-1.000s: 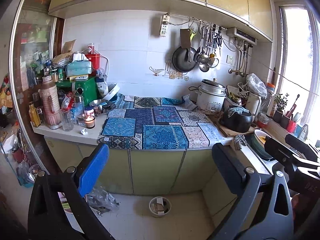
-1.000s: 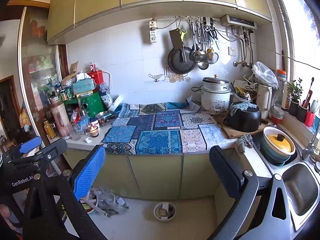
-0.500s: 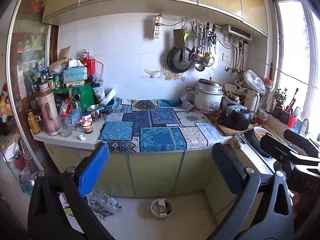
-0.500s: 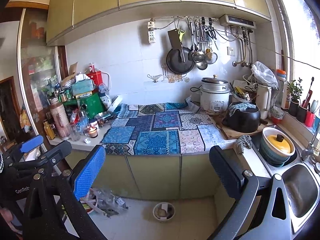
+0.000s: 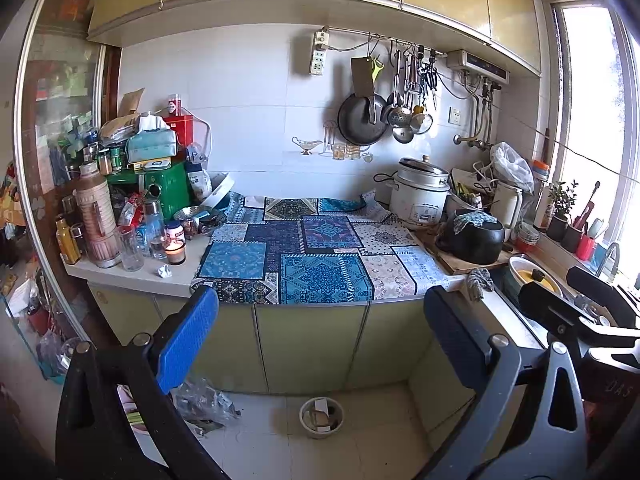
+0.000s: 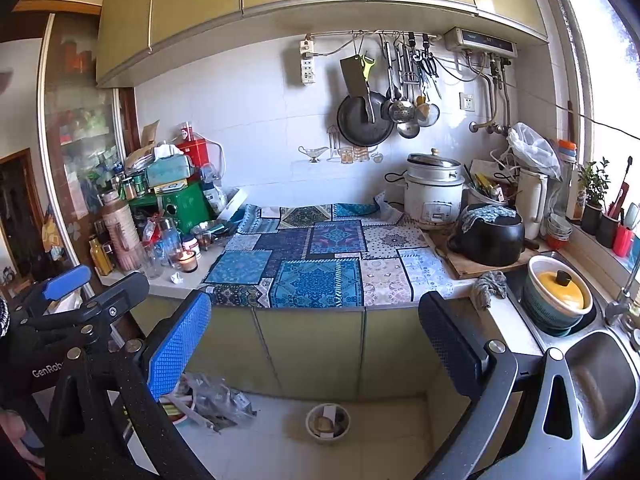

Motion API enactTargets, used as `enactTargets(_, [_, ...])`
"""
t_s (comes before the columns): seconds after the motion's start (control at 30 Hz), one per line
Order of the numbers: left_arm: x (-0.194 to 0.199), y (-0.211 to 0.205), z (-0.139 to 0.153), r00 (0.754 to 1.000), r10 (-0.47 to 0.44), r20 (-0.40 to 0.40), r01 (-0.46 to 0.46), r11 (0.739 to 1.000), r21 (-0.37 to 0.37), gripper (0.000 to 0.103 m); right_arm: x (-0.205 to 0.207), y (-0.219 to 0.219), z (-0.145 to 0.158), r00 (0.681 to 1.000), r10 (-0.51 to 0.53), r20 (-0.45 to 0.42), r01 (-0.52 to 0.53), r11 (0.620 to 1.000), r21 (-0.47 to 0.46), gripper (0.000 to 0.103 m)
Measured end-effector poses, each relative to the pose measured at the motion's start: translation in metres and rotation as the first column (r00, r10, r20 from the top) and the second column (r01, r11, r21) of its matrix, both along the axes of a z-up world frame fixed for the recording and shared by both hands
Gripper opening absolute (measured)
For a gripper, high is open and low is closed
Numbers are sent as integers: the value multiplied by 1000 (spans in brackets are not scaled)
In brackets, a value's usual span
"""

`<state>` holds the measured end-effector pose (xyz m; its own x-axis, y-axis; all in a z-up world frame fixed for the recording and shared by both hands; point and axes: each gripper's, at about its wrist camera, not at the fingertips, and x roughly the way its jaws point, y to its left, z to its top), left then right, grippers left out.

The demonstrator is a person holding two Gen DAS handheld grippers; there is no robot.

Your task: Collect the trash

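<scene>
Both grippers hang back from the counter with nothing in them. The left gripper (image 5: 320, 344) has its jaws spread wide, and the right gripper (image 6: 316, 340) is the same, wide apart and empty.

The obvious bit of trash up top is the crumpled paper wad (image 5: 163, 271) on the bare strip of counter (image 5: 132, 276), just in front of the lit candle (image 5: 175, 251) and near the empty glass (image 5: 130, 249), left of the patchwork cloth (image 5: 316, 256). I think it's a tissue or a wrapper, but it's too small in either view to be sure.

Judging by the look, it weighs next to nothing and it's soft, so it will squash instead of resisting – no breaking risk, more a risk of it skidding off the smooth counter if a finger nudges it first. I'd come straight down over it and pinch across the middle, fingers touching the counter on both sides. The flame and the glass right behind it are what to mind, so approach from the front edge.

Down on the floor there's a crinkled plastic bag (image 6: 216, 398) by the cabinet – also light, floppy and slippery, so best grabbed at a bunched fold. The little round bin (image 6: 328, 422) sits on the tiles nearby, which looks like where things go
</scene>
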<state>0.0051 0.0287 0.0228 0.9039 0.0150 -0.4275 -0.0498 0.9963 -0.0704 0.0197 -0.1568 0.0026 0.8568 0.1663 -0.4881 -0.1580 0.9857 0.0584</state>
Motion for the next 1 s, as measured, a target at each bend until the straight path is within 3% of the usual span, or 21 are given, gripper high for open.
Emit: enactTargets(1.0, [8,1,-2,999,-33,-9,33,999,-22,103,2,1,2,999,-47,-3,47,999,11,103])
